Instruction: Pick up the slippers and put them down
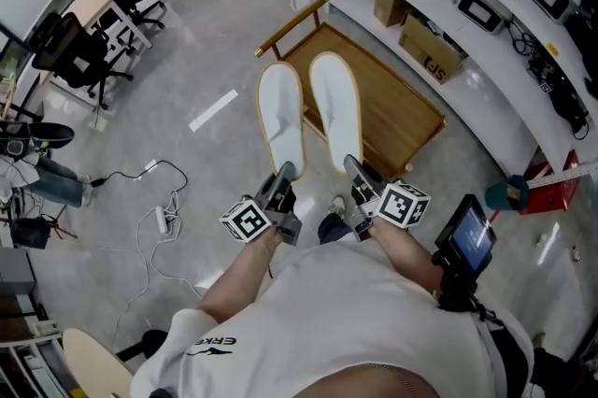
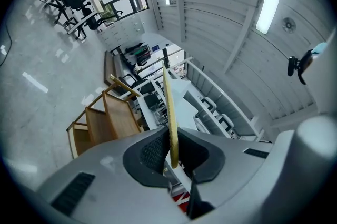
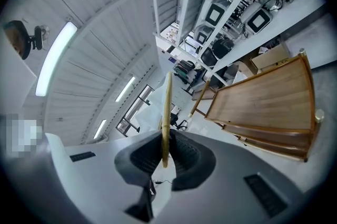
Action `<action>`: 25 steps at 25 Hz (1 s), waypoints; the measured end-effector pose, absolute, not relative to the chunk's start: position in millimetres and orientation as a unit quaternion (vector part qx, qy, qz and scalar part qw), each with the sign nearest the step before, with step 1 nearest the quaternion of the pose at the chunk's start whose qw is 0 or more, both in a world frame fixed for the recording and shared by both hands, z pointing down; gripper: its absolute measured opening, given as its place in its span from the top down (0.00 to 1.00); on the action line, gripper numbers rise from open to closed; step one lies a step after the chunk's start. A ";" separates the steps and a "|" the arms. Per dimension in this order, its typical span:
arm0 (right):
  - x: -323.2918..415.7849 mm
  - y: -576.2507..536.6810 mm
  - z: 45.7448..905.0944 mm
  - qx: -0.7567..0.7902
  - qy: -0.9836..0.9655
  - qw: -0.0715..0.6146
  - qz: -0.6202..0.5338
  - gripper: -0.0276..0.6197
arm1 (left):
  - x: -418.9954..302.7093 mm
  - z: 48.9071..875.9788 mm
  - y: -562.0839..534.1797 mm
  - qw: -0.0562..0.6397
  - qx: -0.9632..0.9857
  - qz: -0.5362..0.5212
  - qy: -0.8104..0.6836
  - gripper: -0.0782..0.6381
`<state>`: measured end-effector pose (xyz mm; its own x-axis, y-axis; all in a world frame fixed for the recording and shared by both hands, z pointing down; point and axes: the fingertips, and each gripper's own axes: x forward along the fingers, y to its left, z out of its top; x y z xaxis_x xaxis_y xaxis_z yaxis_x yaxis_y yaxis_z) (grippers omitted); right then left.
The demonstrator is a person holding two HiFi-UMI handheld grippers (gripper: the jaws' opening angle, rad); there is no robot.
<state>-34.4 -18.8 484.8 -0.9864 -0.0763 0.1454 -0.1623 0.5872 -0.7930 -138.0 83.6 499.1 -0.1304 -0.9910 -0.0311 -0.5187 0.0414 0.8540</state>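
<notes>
Two flat white slippers with tan edges hang in the air side by side in the head view. My left gripper (image 1: 284, 172) is shut on the heel end of the left slipper (image 1: 280, 114). My right gripper (image 1: 353, 165) is shut on the heel end of the right slipper (image 1: 335, 106). Both slippers point away from me, over the wooden shoe rack (image 1: 402, 111). In the left gripper view the left slipper (image 2: 169, 107) shows edge-on between the dark pads. In the right gripper view the right slipper (image 3: 167, 112) shows the same way, thin and upright.
The low wooden shoe rack stands on the grey floor by long white shelves (image 1: 486, 50) with boxes and devices. Cables and a power strip (image 1: 161, 219) lie on the floor at the left. Office chairs (image 1: 79, 50) and desks stand further left. A phone on a mount (image 1: 470, 237) sits at my right.
</notes>
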 end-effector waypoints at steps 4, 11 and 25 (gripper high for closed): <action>-61.5 -46.2 482.8 0.069 -0.887 0.044 0.455 0.91 | -166.5 495.4 57.6 0.312 0.579 -0.375 -0.653 0.85; -93.7 -82.3 485.7 0.072 -0.876 0.032 0.476 0.91 | -200.7 496.0 19.9 0.319 0.579 -0.364 -0.656 0.85; -131.6 -163.1 495.6 0.095 -0.862 0.009 0.499 0.91 | -247.6 507.0 -66.0 0.337 0.589 -0.349 -0.647 0.85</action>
